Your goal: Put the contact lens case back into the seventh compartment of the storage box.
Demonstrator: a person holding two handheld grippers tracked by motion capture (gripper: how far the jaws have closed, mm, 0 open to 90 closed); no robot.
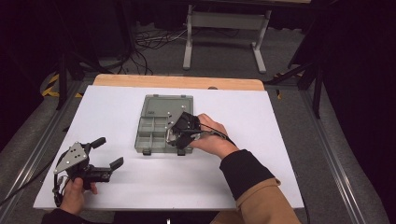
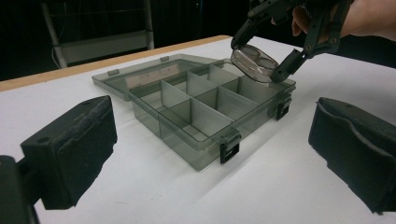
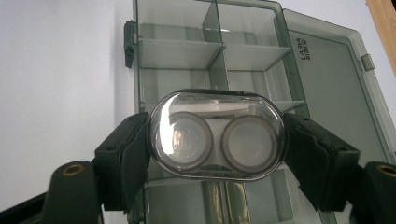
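Note:
A smoky grey compartment box [image 1: 154, 133] [image 2: 196, 112] [image 3: 243, 42] lies open in the middle of the white table, its lid [image 1: 168, 103] [image 3: 336, 93] flat behind it. My right gripper [image 1: 175, 135] [image 3: 217, 140] is shut on a clear oval case with two round wells [image 2: 254, 63] [image 3: 217, 140], held just above the box's near right compartments. Over at the table's near left corner, my left gripper [image 1: 108, 153] [image 2: 210, 154] is open and holds nothing, pointing toward the box.
The white table top [image 1: 112, 112] ends in a wooden strip [image 1: 177, 82] at the far edge. Beyond it stand a white metal frame [image 1: 224, 28] and loose cables [image 1: 149, 39] on the floor. Metal rails [image 1: 327, 149] run along both table sides.

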